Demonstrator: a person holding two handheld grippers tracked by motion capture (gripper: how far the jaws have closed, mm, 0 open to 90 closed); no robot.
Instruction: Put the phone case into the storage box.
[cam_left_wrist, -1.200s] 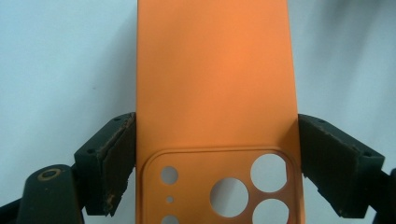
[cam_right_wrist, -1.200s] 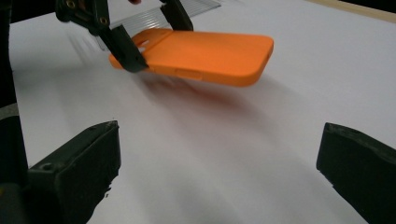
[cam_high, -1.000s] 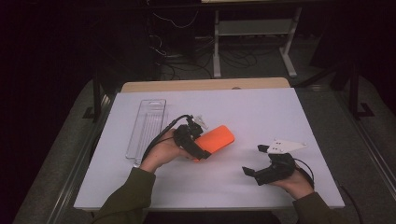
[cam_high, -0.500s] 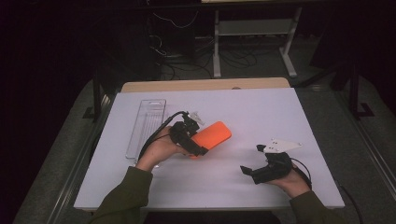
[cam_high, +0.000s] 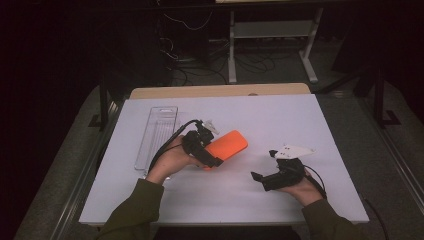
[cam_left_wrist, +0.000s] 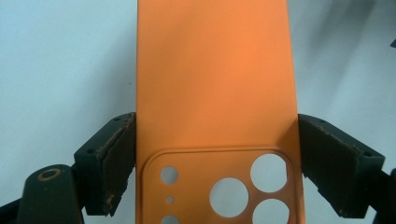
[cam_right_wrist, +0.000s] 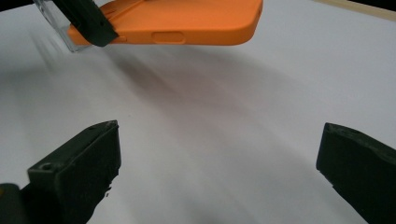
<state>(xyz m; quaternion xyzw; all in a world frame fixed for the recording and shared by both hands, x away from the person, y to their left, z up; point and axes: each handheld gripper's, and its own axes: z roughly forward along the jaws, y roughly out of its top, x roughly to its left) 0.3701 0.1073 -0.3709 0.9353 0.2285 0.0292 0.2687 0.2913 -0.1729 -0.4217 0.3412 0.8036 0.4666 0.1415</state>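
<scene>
An orange phone case (cam_high: 229, 145) hangs a little above the white table (cam_high: 280, 120), left of centre. My left gripper (cam_high: 214, 148) is shut on it across its width. In the left gripper view both pads (cam_left_wrist: 119, 154) press the long edges of the case (cam_left_wrist: 215, 84), near its camera cutouts. My right gripper (cam_high: 263, 165) rests low at the front right, apart from the case, and points left towards it. Its jaws stand wide open with only bare table between them (cam_right_wrist: 217, 154). The case (cam_right_wrist: 187, 23) floats ahead of them over its own shadow.
A clear plastic tray (cam_high: 156, 135) lies lengthwise at the table's left, just behind my left hand. A wooden strip (cam_high: 220, 91) runs along the far edge. Dark floor, cables and a metal stand lie beyond the table.
The right gripper has edged slightly to the left. The left gripper and the case have stayed about where they were.
</scene>
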